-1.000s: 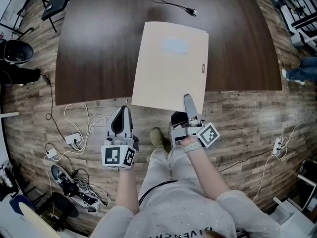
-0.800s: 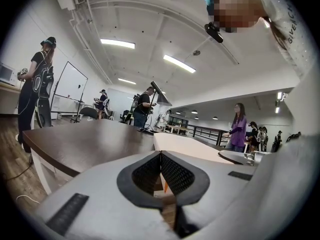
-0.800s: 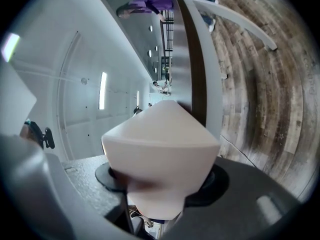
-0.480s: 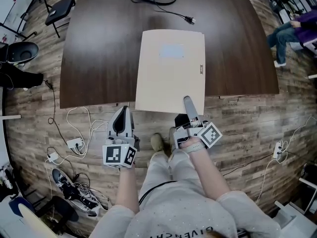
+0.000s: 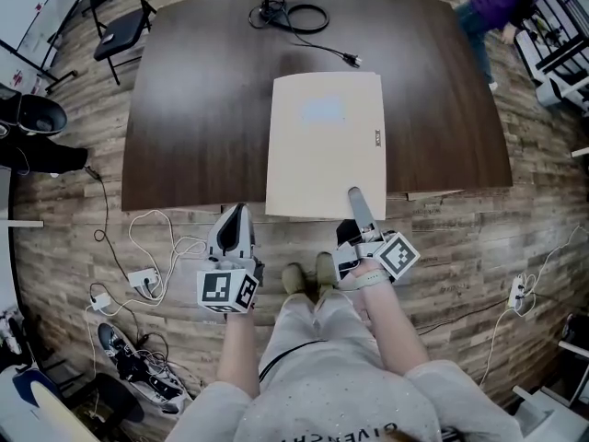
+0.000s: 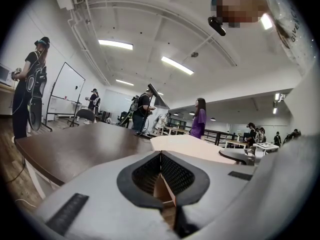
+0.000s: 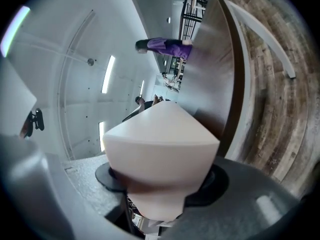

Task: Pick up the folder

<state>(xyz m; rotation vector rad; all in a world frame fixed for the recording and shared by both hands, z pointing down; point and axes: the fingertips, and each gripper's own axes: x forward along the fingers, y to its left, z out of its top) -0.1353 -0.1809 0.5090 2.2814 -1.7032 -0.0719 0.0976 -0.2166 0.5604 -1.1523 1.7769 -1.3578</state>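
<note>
Pointing lengthwise away, the folder [image 5: 325, 145] is clamped by right fingers [image 5: 356, 206]; left fingers [image 5: 234, 228] closed.

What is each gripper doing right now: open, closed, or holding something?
Left gripper: closed, empty.
Right gripper: closed on the near edge of the folder.
</note>
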